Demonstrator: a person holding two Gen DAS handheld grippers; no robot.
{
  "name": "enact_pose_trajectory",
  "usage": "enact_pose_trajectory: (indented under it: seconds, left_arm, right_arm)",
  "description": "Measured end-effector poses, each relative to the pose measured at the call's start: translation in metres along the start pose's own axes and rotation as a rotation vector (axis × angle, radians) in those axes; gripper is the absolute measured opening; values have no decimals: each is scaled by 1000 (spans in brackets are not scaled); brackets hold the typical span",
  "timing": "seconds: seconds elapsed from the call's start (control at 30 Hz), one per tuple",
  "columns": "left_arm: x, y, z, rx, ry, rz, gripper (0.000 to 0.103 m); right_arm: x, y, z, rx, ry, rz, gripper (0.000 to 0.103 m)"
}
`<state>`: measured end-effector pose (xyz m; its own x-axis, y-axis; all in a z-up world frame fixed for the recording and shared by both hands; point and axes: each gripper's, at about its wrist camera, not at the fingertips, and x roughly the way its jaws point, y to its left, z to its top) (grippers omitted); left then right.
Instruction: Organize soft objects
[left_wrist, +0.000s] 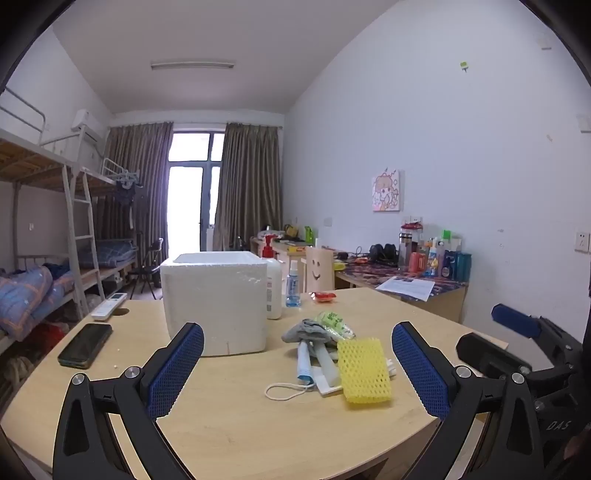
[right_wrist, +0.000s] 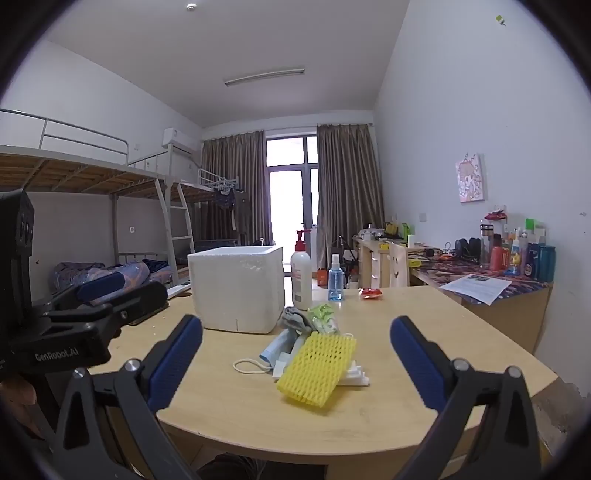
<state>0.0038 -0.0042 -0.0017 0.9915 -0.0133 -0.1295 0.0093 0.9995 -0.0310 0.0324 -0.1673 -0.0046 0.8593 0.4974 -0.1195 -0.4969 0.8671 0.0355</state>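
Left tongs (left_wrist: 297, 373): spread, holding nothing, poised above the near edge of the table (left_wrist: 236, 435). Right tongs (right_wrist: 295, 363): likewise spread and unladen. Directly ahead, one loose pile on the table: yellow foam net sleeve (right_wrist: 317, 369) uppermost, over a blue face mask (right_wrist: 273, 349), white foam pieces (right_wrist: 356, 374), a grey cloth (right_wrist: 295, 319) and a green-printed packet (right_wrist: 325, 317). Just behind and left, white foam box (right_wrist: 236, 288), open-topped, interior unseen. Judged status: nothing yet sorted; whole pile outstanding.
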Motion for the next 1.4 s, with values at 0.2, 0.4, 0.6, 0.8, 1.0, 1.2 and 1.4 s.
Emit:
enact_pose_trajectory:
  seconds: [0.2, 0.4, 0.6, 0.8, 1.0, 1.2, 1.4]
  left_arm:
    - [-1, 5, -1, -23, 8, 3, 102]
    - [-3, 4, 0, -13, 4, 2, 102]
    - [0, 7, -2, -22, 8, 13, 102]
    - [-1, 8, -3, -20, 3, 23, 102]
    - [2, 10, -3, -23, 19, 17, 102]
    - [1, 6, -3, -4, 11, 21, 102]
    - [2, 6, -4, -1, 14, 14, 102]
  right_arm:
    - [1, 2, 1, -4, -3, -6, 103]
    - [-1, 4, 3, -3, -7, -6, 103]
    - [-1, 4, 3, -4, -6, -9, 103]
    - [0, 3, 2, -1, -1, -11, 103]
    - [1, 4, 2, -3, 2, -15, 103]
    - [1, 3, 2, -2, 4, -18, 103]
    - [3, 2, 2, 0, 4, -18, 103]
